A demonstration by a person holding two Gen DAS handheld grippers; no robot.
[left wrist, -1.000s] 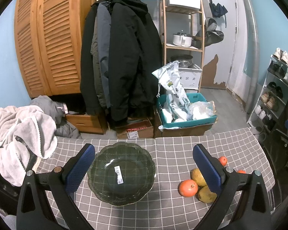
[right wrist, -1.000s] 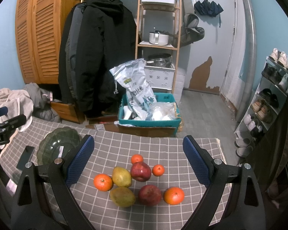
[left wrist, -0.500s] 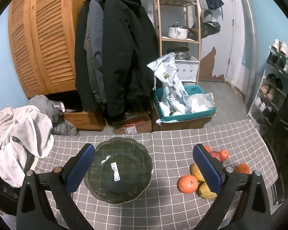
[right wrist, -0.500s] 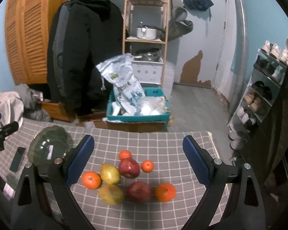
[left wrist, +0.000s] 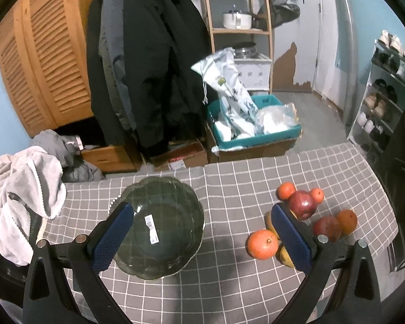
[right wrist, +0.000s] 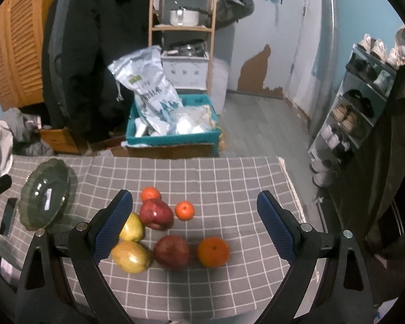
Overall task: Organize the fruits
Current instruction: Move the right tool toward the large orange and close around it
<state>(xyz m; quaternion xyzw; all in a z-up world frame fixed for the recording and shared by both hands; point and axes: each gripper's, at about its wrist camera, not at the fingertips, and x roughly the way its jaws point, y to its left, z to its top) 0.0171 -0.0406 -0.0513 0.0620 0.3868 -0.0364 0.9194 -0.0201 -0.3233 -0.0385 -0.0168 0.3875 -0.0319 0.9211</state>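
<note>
Jaws spread, one bowl (left wrist: 159, 229), two apples (right wrist: 156, 214), four oranges (right wrist: 212, 252)

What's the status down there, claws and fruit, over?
Left claw open, empty, above bowl. Right claw open, empty, over fruit. Bowl holds no fruit. Nothing in the way.

The left gripper (left wrist: 201, 236) hovers with its jaws spread wide apart, blue-padded fingers reaching toward 12 o'clock and holding nothing. The right gripper (right wrist: 194, 225) hovers the same way, jaws wide apart, blue pads angled inward, holding nothing.
</note>
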